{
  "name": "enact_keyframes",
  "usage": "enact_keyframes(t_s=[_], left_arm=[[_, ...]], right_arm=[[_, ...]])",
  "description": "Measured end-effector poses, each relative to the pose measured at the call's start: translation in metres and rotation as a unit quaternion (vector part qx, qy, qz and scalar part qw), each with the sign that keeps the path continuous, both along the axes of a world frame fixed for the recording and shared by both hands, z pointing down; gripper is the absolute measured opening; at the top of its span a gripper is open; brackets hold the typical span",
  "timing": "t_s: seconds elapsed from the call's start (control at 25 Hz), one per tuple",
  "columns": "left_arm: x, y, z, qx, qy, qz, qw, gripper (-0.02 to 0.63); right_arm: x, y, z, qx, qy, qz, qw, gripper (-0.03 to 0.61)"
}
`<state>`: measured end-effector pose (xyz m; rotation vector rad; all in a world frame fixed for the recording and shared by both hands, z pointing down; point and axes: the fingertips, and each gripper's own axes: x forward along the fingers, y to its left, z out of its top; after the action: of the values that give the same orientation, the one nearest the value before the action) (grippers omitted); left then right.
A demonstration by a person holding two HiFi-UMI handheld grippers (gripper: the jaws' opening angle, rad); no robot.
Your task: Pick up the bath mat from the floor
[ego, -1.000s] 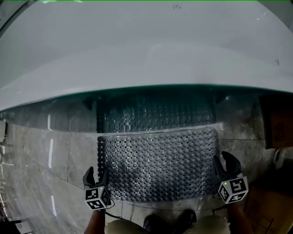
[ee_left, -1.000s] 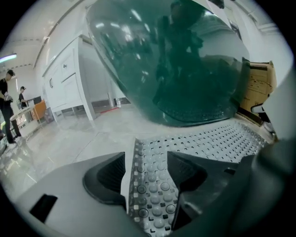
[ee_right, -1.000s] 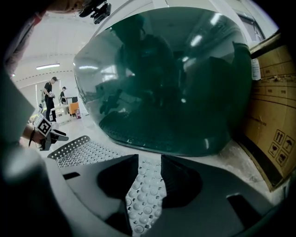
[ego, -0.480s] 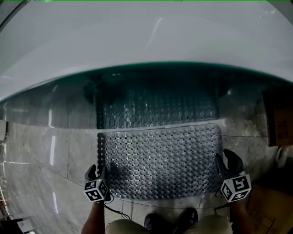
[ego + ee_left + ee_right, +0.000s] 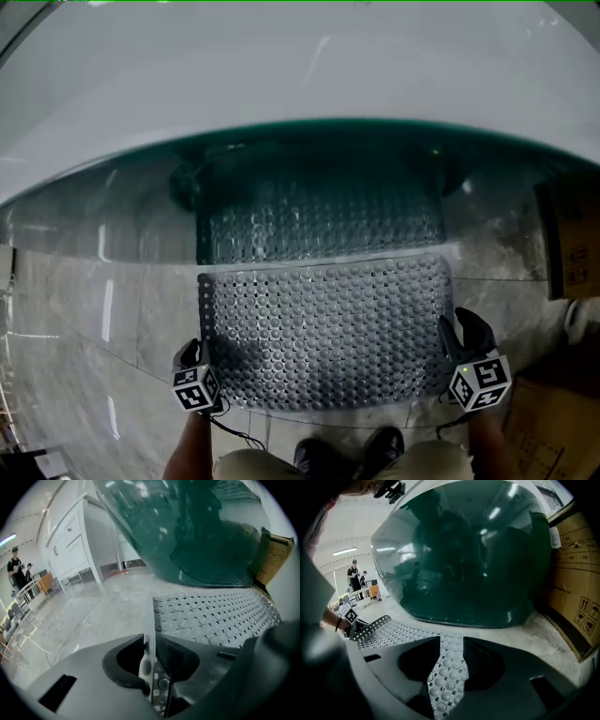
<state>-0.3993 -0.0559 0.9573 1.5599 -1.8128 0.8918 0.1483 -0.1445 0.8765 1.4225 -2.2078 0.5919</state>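
Note:
A grey studded bath mat lies flat on the marble floor against the tub. My left gripper is at its near-left corner. In the left gripper view the mat's thin edge stands upright between the jaws of the left gripper, which are closing and pinch it. My right gripper is at the near-right corner. In the right gripper view a strip of the mat runs between the wide-set jaws of the right gripper, which I do not see pressing on it.
The tub with its dark green mirror-like side rises right behind the mat. Cardboard boxes stand at the right and near right. The person's shoes are just behind the mat's near edge. People stand far off.
The left gripper's jaws, spread wide a second ago, have come together on the mat's near-left corner. The right gripper has stayed at the near-right corner. The head view tipped slightly.

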Motion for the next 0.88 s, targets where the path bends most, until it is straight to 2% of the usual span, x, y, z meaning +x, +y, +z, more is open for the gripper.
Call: enact_keyframes(t_s=[0.08, 0.16, 0.32, 0.4, 0.52, 0.64, 0.88], left_arm=[[-0.001, 0.0, 0.004, -0.002, 0.006, 0.003, 1.0, 0.11], [-0.001, 0.0, 0.009, -0.005, 0.016, 0.004, 0.9999, 0.191], [-0.006, 0.002, 0.023, -0.03, 0.006, 0.007, 0.9995, 0.206], [-0.007, 0.002, 0.027, -0.042, 0.002, 0.01, 0.9991, 0.172], [-0.006, 0.0, 0.024, -0.035, 0.001, 0.004, 0.9994, 0.054], [-0.008, 0.002, 0.021, -0.029, 0.017, 0.002, 0.9994, 0.041], [-0.01, 0.003, 0.019, -0.031, 0.019, 0.006, 0.9993, 0.038]], right_arm=[[0.0, -0.001, -0.001, 0.0, -0.001, 0.002, 1.0, 0.161], [-0.001, -0.002, -0.002, 0.002, 0.0, 0.001, 1.0, 0.161], [-0.004, -0.004, -0.002, 0.003, 0.002, -0.001, 1.0, 0.161], [-0.005, -0.003, -0.001, 0.002, 0.002, -0.001, 1.0, 0.161], [-0.002, -0.002, 0.002, -0.002, 0.005, 0.002, 1.0, 0.161], [0.0, 0.0, 0.008, -0.008, 0.009, 0.007, 1.0, 0.161], [0.006, 0.0, 0.026, -0.032, 0.021, 0.018, 0.999, 0.169]])
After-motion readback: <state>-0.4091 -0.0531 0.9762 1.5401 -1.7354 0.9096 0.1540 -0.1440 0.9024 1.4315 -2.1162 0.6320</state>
